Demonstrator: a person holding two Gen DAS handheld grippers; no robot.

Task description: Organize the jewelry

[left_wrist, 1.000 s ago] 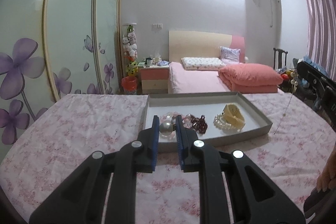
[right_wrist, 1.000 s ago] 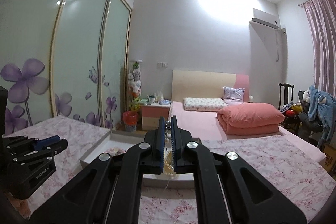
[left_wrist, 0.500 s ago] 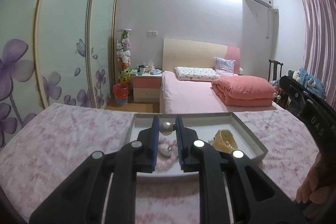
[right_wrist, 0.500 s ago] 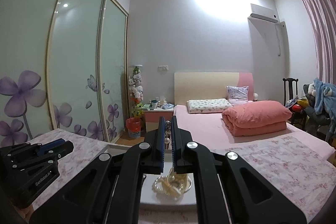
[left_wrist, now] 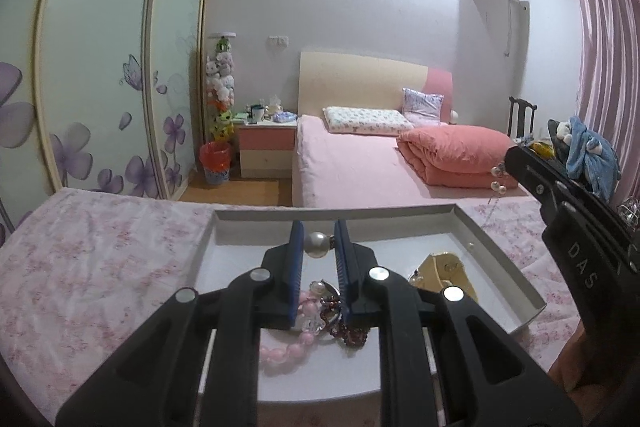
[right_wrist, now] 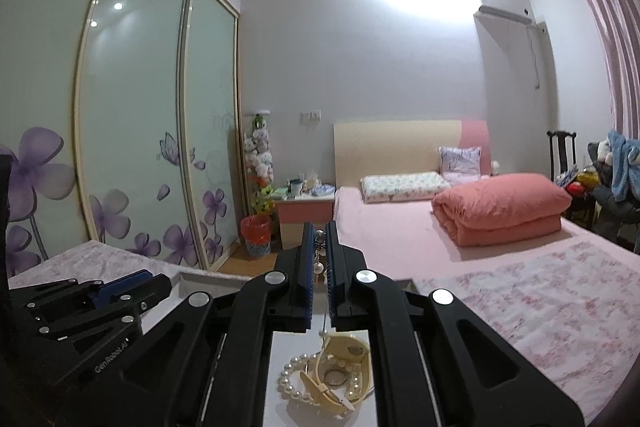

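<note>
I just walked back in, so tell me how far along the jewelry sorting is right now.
Partly done. Already lying in the shallow grey tray: a pink bead bracelet, a dark red bead string, a white pearl strand and a cream strap watch. In hand: the left gripper pinches a large grey pearl piece; the right gripper holds a dangling pearl chain. Both remain to be set down.

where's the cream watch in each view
Left wrist view: the cream watch lies in the tray, right of the left gripper, partly hidden.
Right wrist view: bottom centre, under the right gripper, on a pearl bracelet.
Shared landmark: the folded pink quilt on the bed.
</note>
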